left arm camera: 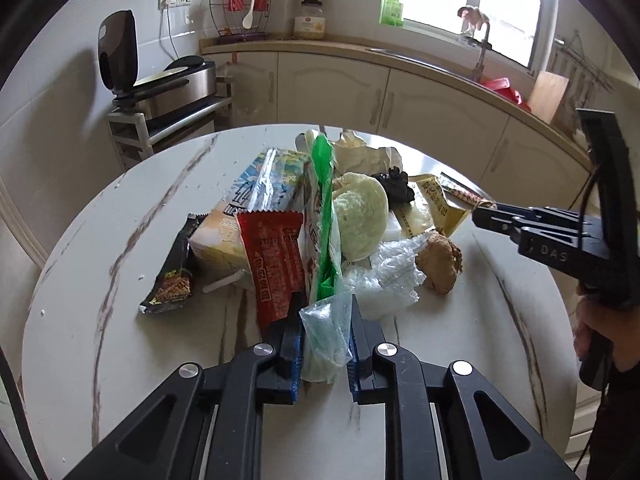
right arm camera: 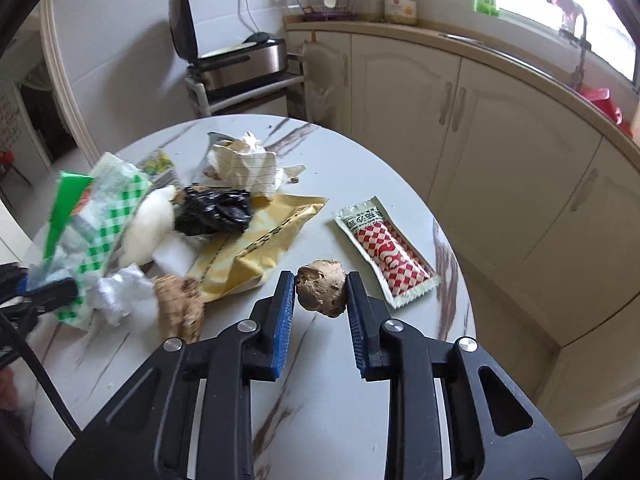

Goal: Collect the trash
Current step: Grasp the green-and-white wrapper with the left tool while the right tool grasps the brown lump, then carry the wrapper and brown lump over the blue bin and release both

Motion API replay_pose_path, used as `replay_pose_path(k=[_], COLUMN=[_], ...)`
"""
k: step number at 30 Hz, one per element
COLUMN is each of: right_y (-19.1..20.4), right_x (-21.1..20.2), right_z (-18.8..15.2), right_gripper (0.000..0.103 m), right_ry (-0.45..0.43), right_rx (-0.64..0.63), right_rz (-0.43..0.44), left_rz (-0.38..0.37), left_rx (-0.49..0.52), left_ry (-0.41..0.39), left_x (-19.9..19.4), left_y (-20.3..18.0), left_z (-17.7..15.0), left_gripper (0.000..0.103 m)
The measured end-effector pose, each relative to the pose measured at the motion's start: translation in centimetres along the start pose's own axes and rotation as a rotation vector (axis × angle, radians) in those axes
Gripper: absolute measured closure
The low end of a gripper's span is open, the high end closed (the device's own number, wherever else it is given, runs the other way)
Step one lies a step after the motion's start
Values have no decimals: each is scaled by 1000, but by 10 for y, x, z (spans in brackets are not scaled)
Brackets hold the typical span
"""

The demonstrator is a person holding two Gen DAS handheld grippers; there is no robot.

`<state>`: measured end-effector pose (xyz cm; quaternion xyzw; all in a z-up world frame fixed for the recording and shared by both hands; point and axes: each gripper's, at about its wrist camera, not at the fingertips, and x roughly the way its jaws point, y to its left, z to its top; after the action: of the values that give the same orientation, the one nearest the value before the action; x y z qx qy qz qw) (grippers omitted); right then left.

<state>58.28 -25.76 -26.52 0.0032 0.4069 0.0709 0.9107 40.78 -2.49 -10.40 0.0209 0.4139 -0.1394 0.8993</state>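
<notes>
Clamping my left claw [left arm camera: 325,334] on the green-checked bag [left arm camera: 322,240] beside the yellow wrapper [right arm camera: 256,244], I pinched my right claw [right arm camera: 321,295] on the brown lump [right arm camera: 322,289], readying both for removal.

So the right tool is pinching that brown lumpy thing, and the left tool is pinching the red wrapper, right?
Not quite. The left tool is pinching the clear and green plastic bag, not the red wrapper, which lies beside it; the left wrist view shows this. The right tool does pinch the brown lump.
</notes>
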Motion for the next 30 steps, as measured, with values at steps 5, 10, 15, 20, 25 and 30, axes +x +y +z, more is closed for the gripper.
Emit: replay_pose_path(k=[5, 10, 15, 20, 25, 30], right_y=[3, 19, 29, 6, -40, -105], right_x=[-34, -65, -95, -138, -190, -223], right_z=[-25, -49, -75, -105, -149, -201], right_gripper=[78, 78, 78, 78, 78, 78], right_ry=[-37, -72, -114, -182, -252, -274], right_rx=[50, 69, 101, 175, 252, 387], right_rz=[100, 169, 208, 193, 59, -99], left_rz=[-36, -61, -101, -178, -269, -362], left_rx=[-3, -23, 5, 93, 201, 298], left_ry=[-55, -113, -142, -151, -132, -51], left_x=[-20, -52, -87, -107, -111, -83], left_y=[-6, -5, -26, -80, -157, -233], left_z=[-9, -24, -44, -64, -73, -85], left_gripper=[93, 93, 93, 93, 93, 93])
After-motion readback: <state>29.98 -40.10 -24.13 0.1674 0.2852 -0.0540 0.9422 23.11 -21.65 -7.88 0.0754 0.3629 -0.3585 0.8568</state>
